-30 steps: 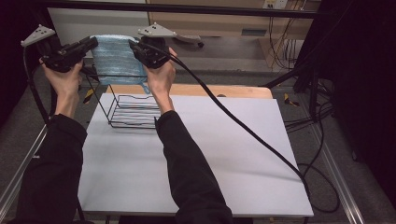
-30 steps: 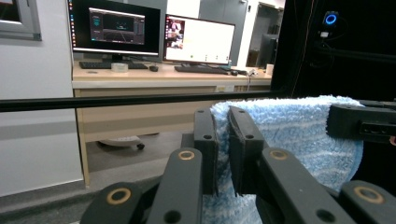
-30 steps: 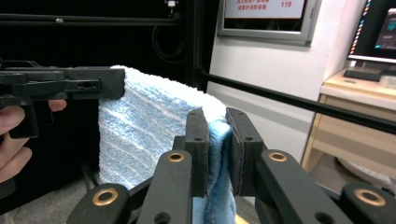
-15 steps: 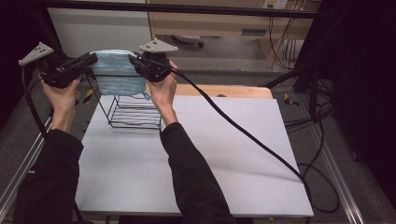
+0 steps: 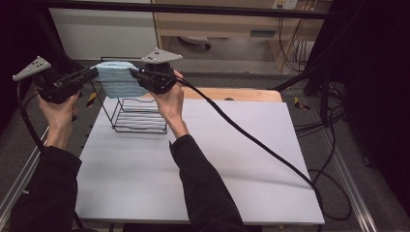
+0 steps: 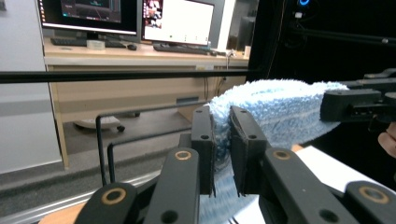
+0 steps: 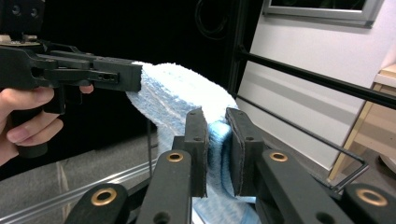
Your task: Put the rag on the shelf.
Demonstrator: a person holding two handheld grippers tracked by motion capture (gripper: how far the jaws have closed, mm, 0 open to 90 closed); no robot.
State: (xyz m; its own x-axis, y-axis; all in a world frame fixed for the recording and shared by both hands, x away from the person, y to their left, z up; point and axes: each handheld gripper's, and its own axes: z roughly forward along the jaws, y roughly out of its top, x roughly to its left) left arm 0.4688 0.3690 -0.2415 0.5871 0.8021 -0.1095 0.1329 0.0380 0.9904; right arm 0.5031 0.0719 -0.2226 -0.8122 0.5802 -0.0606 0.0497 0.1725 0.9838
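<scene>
Both hands have drawn nearer the person over the last second, and the light blue terry cloth towel (image 5: 116, 77) that hung in front of the far wall now hangs just above the black wire rack (image 5: 138, 115).

From the high view, the left gripper (image 5: 92, 75) and the right gripper (image 5: 133, 74) face each other with the towel stretched between them, each nipping one upper corner. The cloth sags a little in the middle and its lower edge hangs just over the top of the rack, which stands on the white tabletop (image 5: 217, 159) near its far left corner. A thick black cable (image 5: 251, 140) trails from the right gripper across the table to the right.

In the left gripper view, the two black jaws stand nearly together with a fold of the towel (image 6: 275, 107) pinched between them; the cloth runs off to the right, where the other gripper (image 6: 348, 105) clamps its far corner. A wooden desk with monitors (image 6: 140, 51) stands behind.

In the right gripper view, the jaws are likewise closed on a bunched fold of the towel (image 7: 187, 100), which runs left to the other gripper (image 7: 133, 75), held in a hand (image 7: 23, 121) and clamped on the opposite corner.
</scene>
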